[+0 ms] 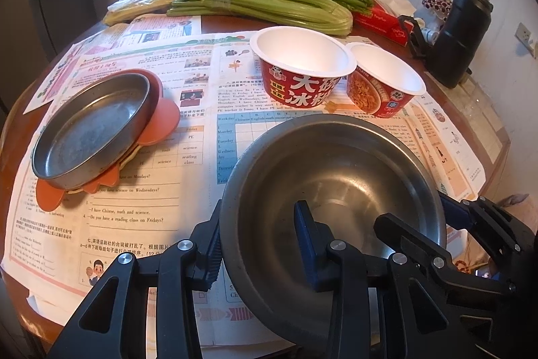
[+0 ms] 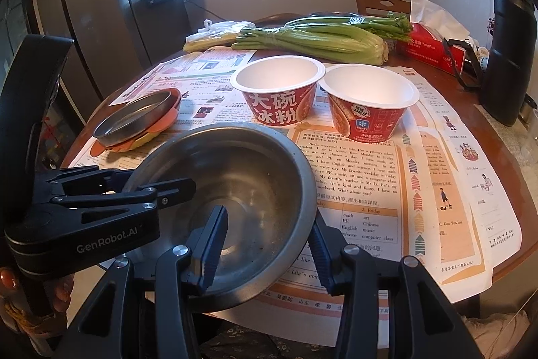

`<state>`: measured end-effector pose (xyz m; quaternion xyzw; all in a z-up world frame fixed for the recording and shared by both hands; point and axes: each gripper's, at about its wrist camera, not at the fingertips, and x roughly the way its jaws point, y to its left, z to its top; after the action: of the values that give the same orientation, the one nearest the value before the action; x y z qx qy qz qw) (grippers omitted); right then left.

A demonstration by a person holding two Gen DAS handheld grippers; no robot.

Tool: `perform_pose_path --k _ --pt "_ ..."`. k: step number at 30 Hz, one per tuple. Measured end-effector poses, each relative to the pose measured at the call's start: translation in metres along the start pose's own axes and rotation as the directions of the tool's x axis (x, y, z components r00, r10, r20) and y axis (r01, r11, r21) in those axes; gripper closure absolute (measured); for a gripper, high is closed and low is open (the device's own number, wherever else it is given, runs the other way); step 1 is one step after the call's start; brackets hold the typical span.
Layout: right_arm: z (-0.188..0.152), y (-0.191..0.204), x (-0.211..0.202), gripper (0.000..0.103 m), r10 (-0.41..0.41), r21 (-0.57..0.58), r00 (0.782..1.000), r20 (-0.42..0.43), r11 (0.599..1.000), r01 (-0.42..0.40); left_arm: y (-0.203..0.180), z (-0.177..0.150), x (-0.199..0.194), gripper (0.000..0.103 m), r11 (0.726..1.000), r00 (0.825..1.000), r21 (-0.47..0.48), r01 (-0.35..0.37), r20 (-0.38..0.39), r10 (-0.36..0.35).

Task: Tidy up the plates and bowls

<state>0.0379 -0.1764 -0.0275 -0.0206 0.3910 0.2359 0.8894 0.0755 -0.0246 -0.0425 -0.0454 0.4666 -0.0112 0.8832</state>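
The steel bowl [image 1: 333, 190] sits at the table's [image 2: 501, 137] near edge on newspaper [image 1: 161, 207], held from both sides. The left gripper [image 1: 262, 241] pinches the bowl's wall at 9 o'clock, one finger inside and one outside. The right gripper [image 2: 265, 244] pinches the wall at 4 o'clock in the same way. Two empty paper bowls [image 2: 279, 90] stand touching at 12 o'clock beyond it. A steel plate [image 1: 90, 130] rests tilted on orange mats [image 1: 161, 120] at 10 o'clock. Celery [image 2: 319, 39] lies farther back.
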Motion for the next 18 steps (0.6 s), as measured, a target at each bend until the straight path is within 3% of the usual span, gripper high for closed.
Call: perform_pose_path --k 18 --pt "0.0011 -0.0098 0.0034 0.055 0.032 0.046 0.999 0.018 0.998 -0.033 0.0072 0.0037 0.0051 0.062 1.000 1.000 -0.030 0.008 0.011 -0.007"
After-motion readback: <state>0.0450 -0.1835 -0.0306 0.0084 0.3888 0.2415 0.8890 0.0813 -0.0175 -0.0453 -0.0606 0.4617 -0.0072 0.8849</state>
